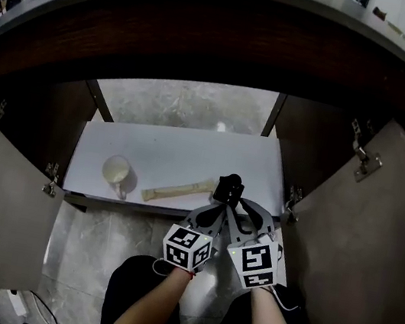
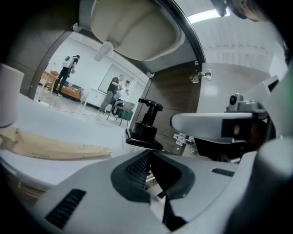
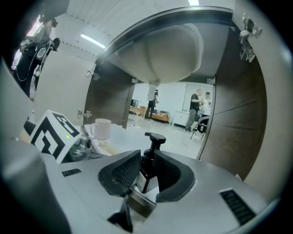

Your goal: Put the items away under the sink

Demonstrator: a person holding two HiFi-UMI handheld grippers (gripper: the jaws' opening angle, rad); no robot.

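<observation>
We look down into the open cabinet (image 1: pixel 39 121) under the basin (image 3: pixel 169 50), with both doors (image 1: pixel 362 247) swung wide. On the white shelf (image 1: pixel 174 148) a mug (image 1: pixel 117 173) stands at the front left. A long paper packet (image 1: pixel 179 190) lies flat just right of it, apart from it. A black pump bottle (image 1: pixel 227 189) stands upright at the front right of the shelf, near the packet's right end. The right gripper (image 3: pixel 146 172) has its jaws partly apart and clamped on the bottle's lower body, with the ribbed pads on both sides and the pump head sticking up above them. In the head view the right gripper (image 1: pixel 237 204) reaches the bottle from the near right. The left gripper (image 2: pixel 147 157) has its jaws fully together with nothing between them. Its tips sit just below and in front of the bottle (image 2: pixel 145 125). We cannot tell whether they touch it, since the angle is too low. In the head view the left gripper (image 1: pixel 214 209) lies close beside the right one, and both point into the cabinet. Whether the bottle's base rests on the shelf or is slightly lifted is not clear from any view. The left gripper view shows the packet (image 2: pixel 50 146) lying left of the bottle and the mug (image 2: pixel 8 96) at the far left edge. The right gripper view has the mug (image 3: pixel 101 128) behind the left gripper's cube (image 3: pixel 50 132). People (image 2: pixel 113 91) stand far off in the room beyond the open back of the cabinet.
</observation>
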